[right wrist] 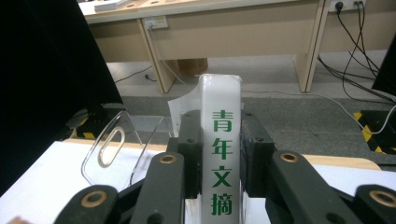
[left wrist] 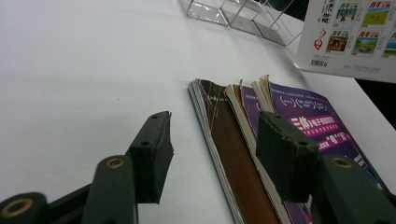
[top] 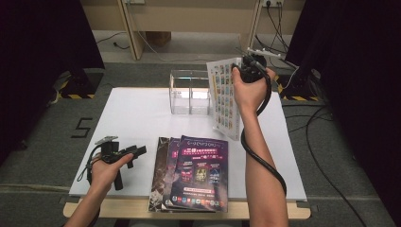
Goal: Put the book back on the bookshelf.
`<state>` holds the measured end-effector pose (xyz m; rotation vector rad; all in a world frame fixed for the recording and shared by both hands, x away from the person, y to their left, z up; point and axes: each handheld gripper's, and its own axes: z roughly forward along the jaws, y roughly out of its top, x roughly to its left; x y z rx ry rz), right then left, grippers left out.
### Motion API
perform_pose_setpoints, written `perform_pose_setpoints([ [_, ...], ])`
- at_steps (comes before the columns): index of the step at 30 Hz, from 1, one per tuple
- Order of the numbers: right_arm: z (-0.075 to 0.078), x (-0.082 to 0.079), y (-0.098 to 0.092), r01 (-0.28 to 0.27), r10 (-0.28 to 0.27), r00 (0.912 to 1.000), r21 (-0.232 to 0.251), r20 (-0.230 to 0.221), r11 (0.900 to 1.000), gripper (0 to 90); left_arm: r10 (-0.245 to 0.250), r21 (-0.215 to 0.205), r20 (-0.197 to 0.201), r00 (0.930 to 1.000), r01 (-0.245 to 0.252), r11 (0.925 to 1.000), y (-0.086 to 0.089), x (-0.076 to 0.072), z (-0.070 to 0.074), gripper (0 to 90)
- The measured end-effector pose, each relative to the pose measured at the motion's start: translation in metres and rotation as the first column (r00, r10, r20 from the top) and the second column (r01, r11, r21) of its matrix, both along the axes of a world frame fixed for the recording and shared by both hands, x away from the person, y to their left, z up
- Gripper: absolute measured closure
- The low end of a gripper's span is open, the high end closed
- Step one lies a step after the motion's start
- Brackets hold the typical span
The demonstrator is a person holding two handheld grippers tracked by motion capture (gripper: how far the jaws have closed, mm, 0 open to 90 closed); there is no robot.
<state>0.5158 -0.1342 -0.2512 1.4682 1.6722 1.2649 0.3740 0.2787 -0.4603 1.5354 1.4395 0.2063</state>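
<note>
A: Report right claw status.
B: My right claw (top: pixel 244 67) is clamped on the spine of a white magazine (top: pixel 225 97), lifted above the tabletop (top: pixel 132 118) just beside the clear acrylic holder (top: pixel 190 92).
A: Left claw?
B: My left claw (left wrist: pixel 212 149) stands wide, gripping nothing, low over the tabletop, beside the fanned magazine stack (top: pixel 191 172) at the near edge.

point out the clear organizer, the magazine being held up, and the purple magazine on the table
clear organizer (top: pixel 190 94), high view, front wall
white magazine (right wrist: pixel 220 163), right gripper view, spine with green characters
purple magazine (top: pixel 202 170), high view, middle of front cover
</note>
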Motion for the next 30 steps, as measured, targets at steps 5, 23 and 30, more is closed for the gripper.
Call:
perform_pose_setpoints([
  [5,0.003,0.007,0.001,0.007,-0.008,0.9998,0.015,0.018,1.0,73.9,0.0,-0.001,-0.002,1.0,0.0,1.0,0.0,0.0,0.0,44.5],
  [23,0.01,0.042,0.006,0.014,-0.017,0.9967,0.04,0.079,0.999,73.9,0.002,0.002,-0.005,1.0,-0.002,1.0,0.001,0.0,-0.002,44.5],
  [30,0.006,0.055,0.01,0.01,-0.014,0.9921,0.027,0.125,1.0,73.8,0.005,-0.004,-0.005,1.0,-0.005,1.0,0.002,0.001,-0.003,44.6],
])
